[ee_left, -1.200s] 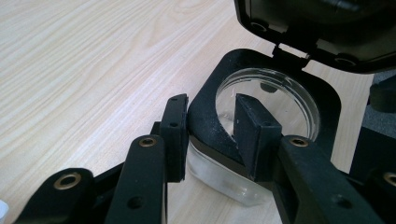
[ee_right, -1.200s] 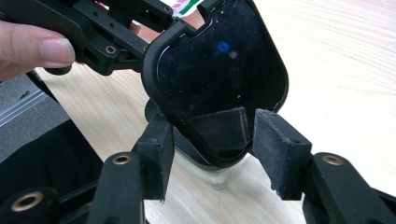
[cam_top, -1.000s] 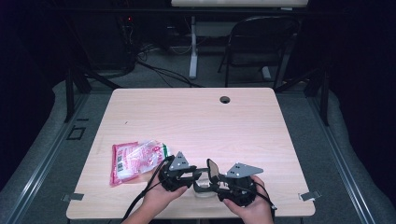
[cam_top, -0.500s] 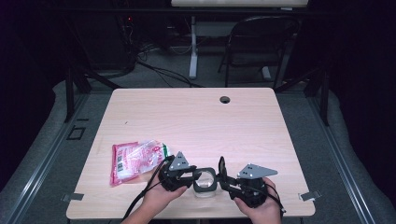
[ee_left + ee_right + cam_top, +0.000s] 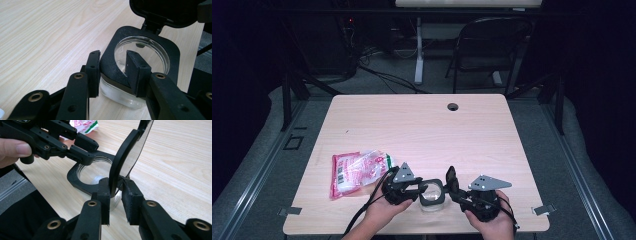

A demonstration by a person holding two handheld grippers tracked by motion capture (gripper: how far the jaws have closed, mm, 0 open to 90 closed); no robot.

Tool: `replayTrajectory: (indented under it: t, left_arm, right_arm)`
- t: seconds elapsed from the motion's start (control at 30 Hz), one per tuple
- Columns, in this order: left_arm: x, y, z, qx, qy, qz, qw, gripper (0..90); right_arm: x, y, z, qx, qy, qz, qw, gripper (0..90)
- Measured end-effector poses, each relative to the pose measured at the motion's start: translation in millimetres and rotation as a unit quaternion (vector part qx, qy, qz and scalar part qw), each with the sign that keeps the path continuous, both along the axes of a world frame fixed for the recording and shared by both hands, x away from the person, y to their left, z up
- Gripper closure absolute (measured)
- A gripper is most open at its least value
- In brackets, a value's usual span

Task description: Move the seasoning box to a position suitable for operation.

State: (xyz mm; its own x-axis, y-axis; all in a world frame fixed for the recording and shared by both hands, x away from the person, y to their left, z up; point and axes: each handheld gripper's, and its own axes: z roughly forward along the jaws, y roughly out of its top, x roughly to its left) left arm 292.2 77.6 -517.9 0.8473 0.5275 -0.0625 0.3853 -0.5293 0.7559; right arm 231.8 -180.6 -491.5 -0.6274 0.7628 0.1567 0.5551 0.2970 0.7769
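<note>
Wood-grain table (image 5: 412, 125), dark room, chair (image 5: 484, 47) behind

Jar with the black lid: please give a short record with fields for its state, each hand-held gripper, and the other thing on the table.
jar: clear jar near the table's front edge, black square collar
lid: hinged lid raised, open
left hand-held gripper: shut on collar rim
right hand-held gripper: shut on lid
other thing: red and white packet, left of jar

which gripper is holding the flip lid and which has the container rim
The right gripper pinches the raised lid near its hinge. The left gripper clamps the black rim of the clear container.
</note>
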Motion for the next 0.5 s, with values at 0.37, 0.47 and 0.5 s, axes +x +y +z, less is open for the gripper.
replayTrajectory:
  t: [0.37,0.47,0.5]
  left_arm:
    - [1.5,1.3,-0.1,-0.006,0.008,0.006,0.9999,60.3]
    - [1.4,0.4,-0.6,-0.01,0.008,0.008,0.9999,58.8]
    - [1.5,0.3,-0.8,-0.013,0.009,0.009,0.9998,58.4]
  right_arm:
    - [24.0,2.5,2.4,-0.009,-0.002,-0.015,0.9998,83.6]
    - [35.8,2.9,2.5,-0.005,0.0,-0.018,0.9998,84.7]
    - [39.6,3.0,2.3,-0.003,0.0,-0.019,0.9998,84.7]
